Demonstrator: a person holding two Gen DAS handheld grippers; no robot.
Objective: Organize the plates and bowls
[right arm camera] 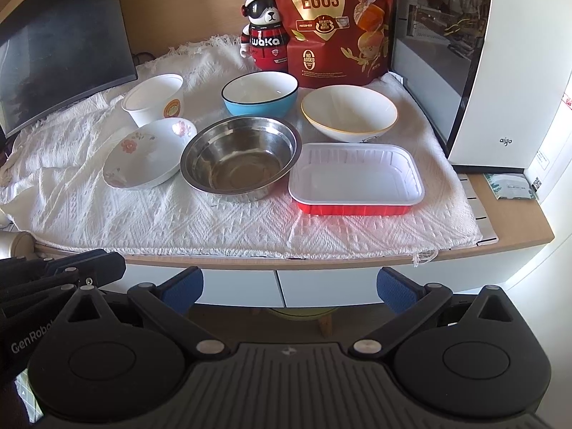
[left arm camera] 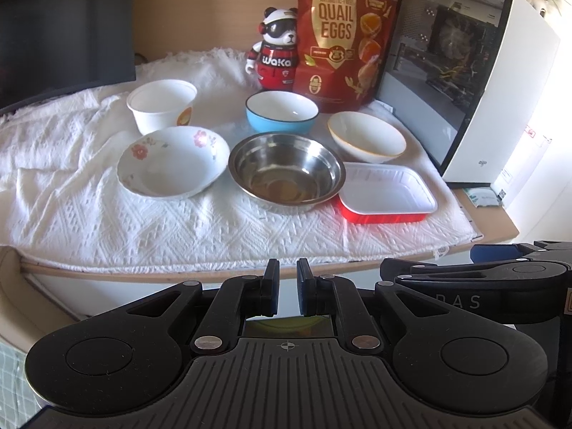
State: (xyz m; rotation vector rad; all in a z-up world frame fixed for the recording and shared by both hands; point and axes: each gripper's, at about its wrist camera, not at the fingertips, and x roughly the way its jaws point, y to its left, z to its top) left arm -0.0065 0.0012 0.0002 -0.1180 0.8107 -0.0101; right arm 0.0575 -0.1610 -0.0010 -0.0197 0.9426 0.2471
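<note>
Ahead of the empty tongs, the left tongs (left arm camera: pixel 287 286) nearly closed and the right tongs (right arm camera: pixel 289 287) wide apart, the steel bowl (right arm camera: pixel 240 162) on the desk (right arm camera: pixel 514 239) looks light, rigid and slick, best pinched at its rim, while the neighbouring floral bowl (right arm camera: pixel 150 157) seems breakable.

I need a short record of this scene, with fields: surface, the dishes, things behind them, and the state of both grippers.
surface: white knitted cloth on a wooden desk
back row: white paper cup, blue ceramic bowl, white bowl with yellow rim
front row: white floral plate, round steel bowl, red rectangular tray with white inside
stacking: none, every dish stands alone
behind: panda figurine, red quail eggs bag
left gripper: shut, empty
right gripper: fingers open, empty
</note>
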